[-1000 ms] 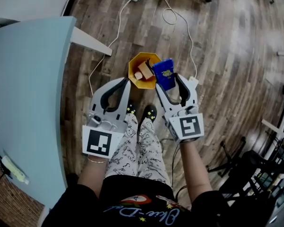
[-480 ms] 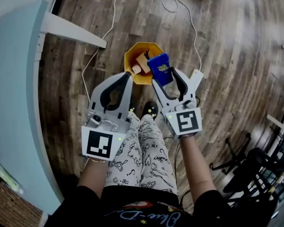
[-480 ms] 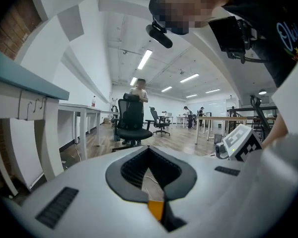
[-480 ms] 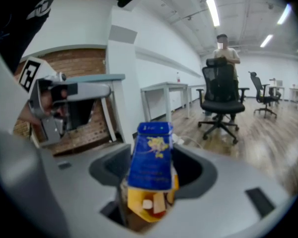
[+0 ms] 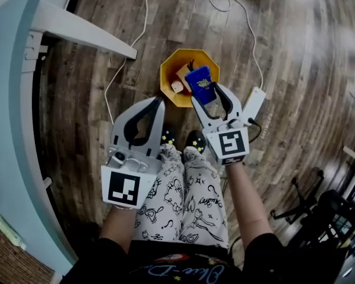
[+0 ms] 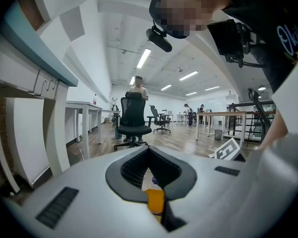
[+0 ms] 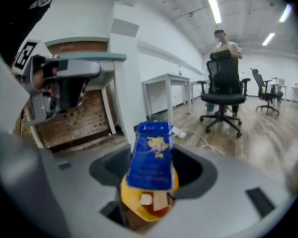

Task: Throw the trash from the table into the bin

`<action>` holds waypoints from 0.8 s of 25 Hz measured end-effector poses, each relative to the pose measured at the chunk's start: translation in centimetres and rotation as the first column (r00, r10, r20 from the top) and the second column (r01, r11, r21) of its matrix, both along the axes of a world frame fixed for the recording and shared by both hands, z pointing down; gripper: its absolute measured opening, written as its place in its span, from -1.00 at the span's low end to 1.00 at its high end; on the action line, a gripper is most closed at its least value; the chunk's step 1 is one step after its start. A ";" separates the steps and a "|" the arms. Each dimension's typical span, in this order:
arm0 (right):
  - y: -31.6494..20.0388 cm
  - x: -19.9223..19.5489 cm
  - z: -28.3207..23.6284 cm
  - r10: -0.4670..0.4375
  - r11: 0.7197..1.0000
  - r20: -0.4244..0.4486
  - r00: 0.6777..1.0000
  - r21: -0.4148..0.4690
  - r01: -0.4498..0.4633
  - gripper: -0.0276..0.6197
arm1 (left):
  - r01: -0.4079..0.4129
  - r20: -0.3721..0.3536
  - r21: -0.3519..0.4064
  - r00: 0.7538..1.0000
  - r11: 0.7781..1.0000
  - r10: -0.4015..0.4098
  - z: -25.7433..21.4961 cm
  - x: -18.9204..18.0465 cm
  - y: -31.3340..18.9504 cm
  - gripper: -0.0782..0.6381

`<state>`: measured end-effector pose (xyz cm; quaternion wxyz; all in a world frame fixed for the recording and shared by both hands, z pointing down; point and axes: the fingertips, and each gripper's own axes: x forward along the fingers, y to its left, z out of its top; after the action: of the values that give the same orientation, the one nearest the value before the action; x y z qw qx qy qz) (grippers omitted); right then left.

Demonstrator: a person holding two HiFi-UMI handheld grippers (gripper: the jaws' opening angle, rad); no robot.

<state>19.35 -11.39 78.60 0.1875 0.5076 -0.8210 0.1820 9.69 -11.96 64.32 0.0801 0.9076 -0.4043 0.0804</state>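
Both arms lower than second ago. My right hand-held gripper (image 5: 208,94) clamped on blue packet (image 5: 201,83), now over rim of orange bin (image 5: 167,70) on floor (image 5: 296,52). Left hand-held gripper (image 5: 160,102) closed, empty. Judgement: ready to drop.

The blue printed packet (image 5: 201,83) hides the right side of the orange octagonal bin (image 5: 173,67) — its print is too blurred to read. The scraps (image 5: 178,85) inside are too small to name; the pale-blue table (image 5: 9,117) runs off the left edge.
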 end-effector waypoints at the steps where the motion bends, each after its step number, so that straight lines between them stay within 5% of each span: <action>1: -0.1 -0.1 0.7 -0.002 1.000 0.004 1.000 0.003 0.002 -0.08 | 0.001 0.004 0.002 1.000 1.000 -0.001 0.3 -0.1 0.0 -0.75; 20: 0.7 -1.0 9.4 -0.094 0.990 -0.043 0.995 -0.112 0.089 -0.08 | 0.016 0.012 0.000 1.000 1.000 -0.016 2.8 -0.2 -1.1 -0.75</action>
<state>18.35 -10.64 87.95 0.2429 0.4626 -0.8275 0.2057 9.50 -13.08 67.15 0.0782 0.9039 -0.4119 0.0851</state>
